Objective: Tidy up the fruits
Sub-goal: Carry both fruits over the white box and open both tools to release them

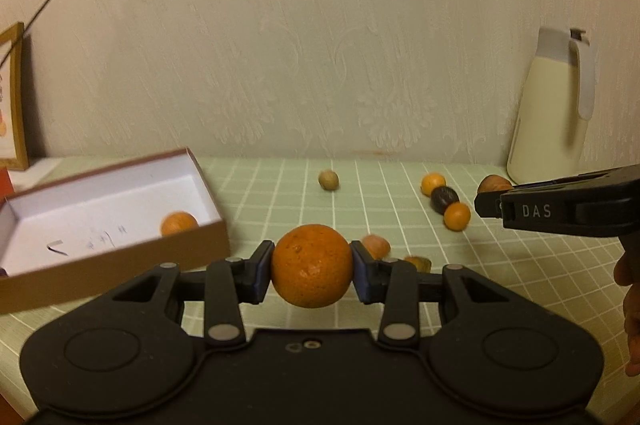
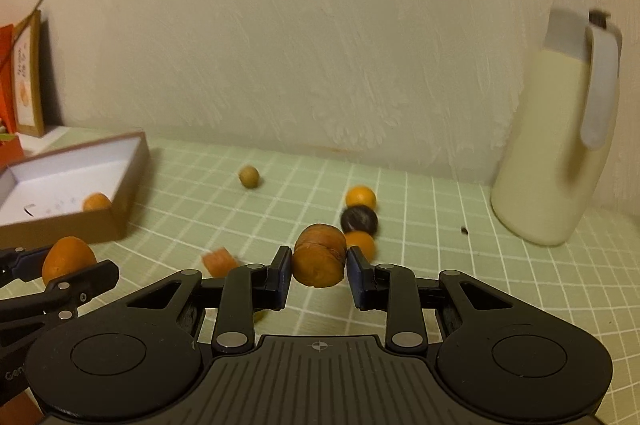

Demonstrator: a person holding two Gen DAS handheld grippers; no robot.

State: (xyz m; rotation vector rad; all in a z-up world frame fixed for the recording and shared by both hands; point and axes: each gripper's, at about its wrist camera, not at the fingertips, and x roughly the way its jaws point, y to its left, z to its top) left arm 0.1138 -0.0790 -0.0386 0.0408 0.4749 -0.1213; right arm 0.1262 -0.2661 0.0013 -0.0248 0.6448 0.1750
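My left gripper is shut on a large orange and holds it above the green checked cloth, just right of an open brown box with a white inside. One orange fruit lies in the box. My right gripper is shut on a brown ridged fruit above the cloth. Loose on the cloth are two small oranges, a dark fruit, a tan round fruit and an orange piece.
A cream jug with a grey handle stands at the back right against the wall. A framed picture leans at the back left. The box sits on the left of the cloth. A thin cord runs up the wall at the top left.
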